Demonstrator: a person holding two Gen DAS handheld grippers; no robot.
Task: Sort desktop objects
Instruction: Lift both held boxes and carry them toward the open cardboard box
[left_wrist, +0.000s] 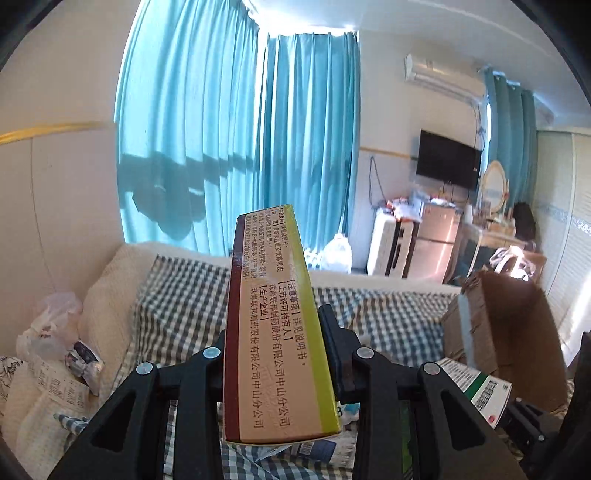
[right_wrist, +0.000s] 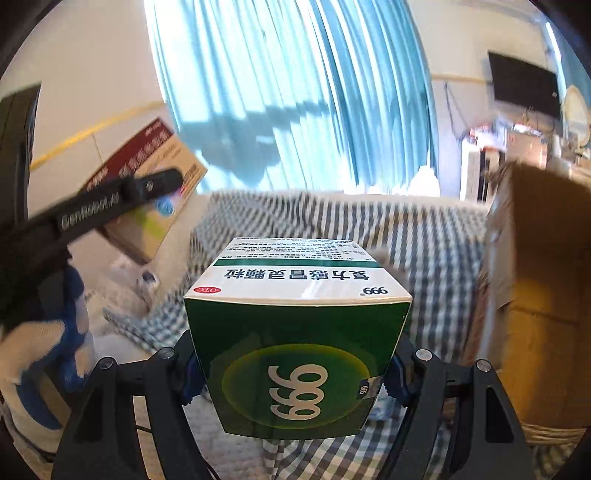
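The left claw is clamped on the narrow sides of a long tan-and-maroon medicine box, which sticks out forward and well clear of the checked cloth below. The right claw grips a squat green-and-white box marked 999, its pads pressing both flanks, and that one is lifted too. So both hands are loaded and mid-carry; neither box has been put down yet.

Off to the right stands an open cardboard carton, the likeliest place for them, I'd guess, though I can't see what is already inside. A woven basket rim shows at its foot in the right view. On the left of the cloth lie a few crumpled plastic bags and wrappers, so sorting seems far from finished.

There is open air between the claws and the carton, but its raised flap and near wall are the edges to clear. The two claws are close together; the left one, in a gloved hand, crosses the right view.
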